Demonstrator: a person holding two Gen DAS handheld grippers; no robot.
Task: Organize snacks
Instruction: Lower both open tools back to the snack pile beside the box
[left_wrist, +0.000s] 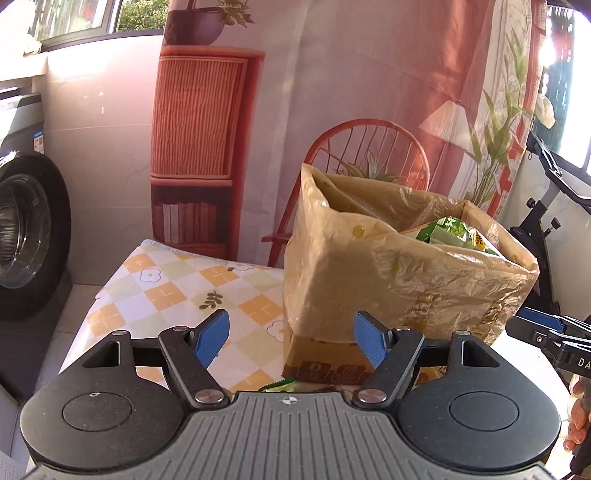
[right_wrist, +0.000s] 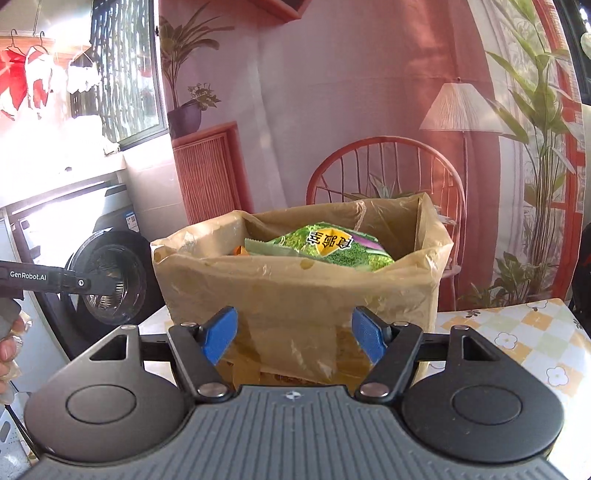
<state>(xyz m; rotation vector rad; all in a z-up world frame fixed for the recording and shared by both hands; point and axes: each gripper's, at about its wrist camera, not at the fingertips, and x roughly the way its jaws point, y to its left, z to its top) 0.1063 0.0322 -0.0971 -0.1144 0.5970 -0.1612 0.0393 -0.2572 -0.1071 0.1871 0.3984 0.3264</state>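
A cardboard box lined with a tan plastic bag stands on the table. Inside it lies a green snack packet, and a bit of orange wrapper shows beside it. My left gripper is open just before the box's near left corner, with nothing between its blue pads. The edge of another green packet peeks out below it. My right gripper is open too, facing the box's front wall with its pads apart and bare.
The table wears a checkered flower cloth. A washing machine stands to the left. A printed backdrop hangs behind the table. Black metal equipment stands at the right. A hand shows at the left edge.
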